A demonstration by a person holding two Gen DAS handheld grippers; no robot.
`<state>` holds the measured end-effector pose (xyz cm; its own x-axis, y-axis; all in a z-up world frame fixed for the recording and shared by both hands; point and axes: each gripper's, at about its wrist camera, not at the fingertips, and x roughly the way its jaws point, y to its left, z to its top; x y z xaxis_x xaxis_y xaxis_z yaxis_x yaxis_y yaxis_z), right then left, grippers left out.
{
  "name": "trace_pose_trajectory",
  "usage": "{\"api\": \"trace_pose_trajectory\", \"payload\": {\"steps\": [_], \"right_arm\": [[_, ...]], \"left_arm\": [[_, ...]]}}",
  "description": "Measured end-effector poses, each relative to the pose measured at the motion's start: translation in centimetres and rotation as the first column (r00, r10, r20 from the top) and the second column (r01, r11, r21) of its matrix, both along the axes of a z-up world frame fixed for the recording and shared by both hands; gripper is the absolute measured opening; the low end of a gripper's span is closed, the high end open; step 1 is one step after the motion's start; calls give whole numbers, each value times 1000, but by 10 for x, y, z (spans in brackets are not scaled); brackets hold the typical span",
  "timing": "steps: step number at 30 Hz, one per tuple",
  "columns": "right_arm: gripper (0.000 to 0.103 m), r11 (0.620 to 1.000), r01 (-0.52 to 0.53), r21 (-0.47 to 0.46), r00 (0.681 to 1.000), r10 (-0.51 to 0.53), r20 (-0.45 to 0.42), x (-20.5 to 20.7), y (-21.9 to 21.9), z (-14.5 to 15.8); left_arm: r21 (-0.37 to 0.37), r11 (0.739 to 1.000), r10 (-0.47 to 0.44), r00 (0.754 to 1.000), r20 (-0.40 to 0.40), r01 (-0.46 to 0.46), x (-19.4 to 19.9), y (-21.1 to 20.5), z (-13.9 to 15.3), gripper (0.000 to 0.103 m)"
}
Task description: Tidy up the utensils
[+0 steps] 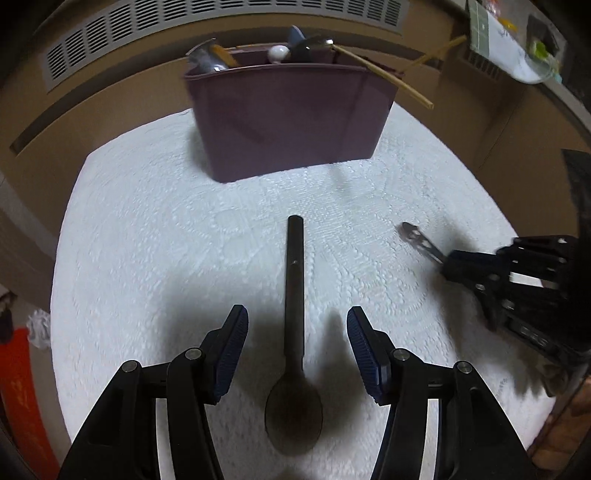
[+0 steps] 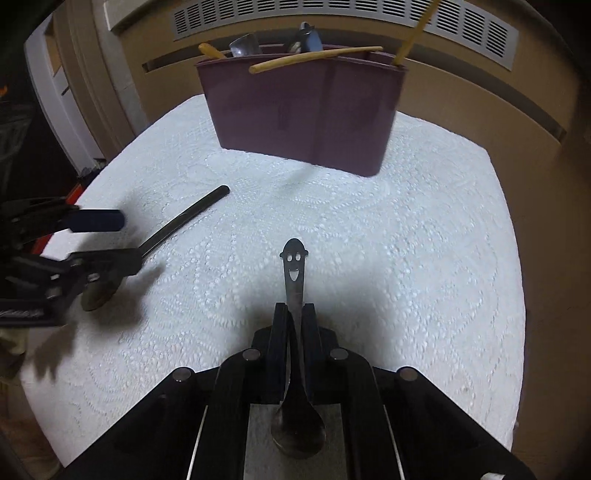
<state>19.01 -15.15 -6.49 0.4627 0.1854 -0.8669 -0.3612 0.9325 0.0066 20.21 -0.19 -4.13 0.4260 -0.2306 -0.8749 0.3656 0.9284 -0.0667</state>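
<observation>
A dark spoon (image 1: 294, 332) lies on the white cloth, handle pointing away toward the purple utensil holder (image 1: 288, 122). My left gripper (image 1: 297, 332) is open, one finger on each side of the spoon's neck, not touching it. My right gripper (image 2: 294, 317) is shut on a steel spoon with a smiley-face handle (image 2: 294, 266), bowl toward the camera. In the right wrist view the left gripper (image 2: 107, 240) and dark spoon (image 2: 184, 221) show at left. In the left wrist view the right gripper (image 1: 450, 264) shows at right, the smiley spoon (image 1: 419, 238) sticking out of it.
The holder (image 2: 306, 110) stands at the far side of the table (image 2: 406, 258) and holds spoons and wooden chopsticks (image 2: 314, 57) that lean out over its rim. A vented wall panel (image 2: 332, 14) runs behind. A shelf with clutter (image 1: 517, 44) is at top right.
</observation>
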Motion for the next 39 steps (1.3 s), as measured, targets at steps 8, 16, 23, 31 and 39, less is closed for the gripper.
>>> {"api": "trace_pose_trajectory", "payload": {"steps": [8,16,23,31,39], "right_arm": [[7,997,31,73,999,-32,13,-19,-27,15],[7,994,36,107,999,-37,13,-17,-26,15],[7,985,56,163,998,-61,26,-14,-19,23],[5,974,67,216,995,-81,56,-31,-21,41],[5,978,48,204,991,-72,113,-49,-15,63]], "left_arm": [[78,996,-47,998,-46,51,34,-23,-10,42],[91,995,-37,996,-78,44,70,-28,-14,30],[18,1000,-12,1000,-20,12,47,-24,-9,13],[-301,949,144,981,131,-99,-19,30,43,13],[-335,940,145,966,214,-67,-49,33,73,12]]}}
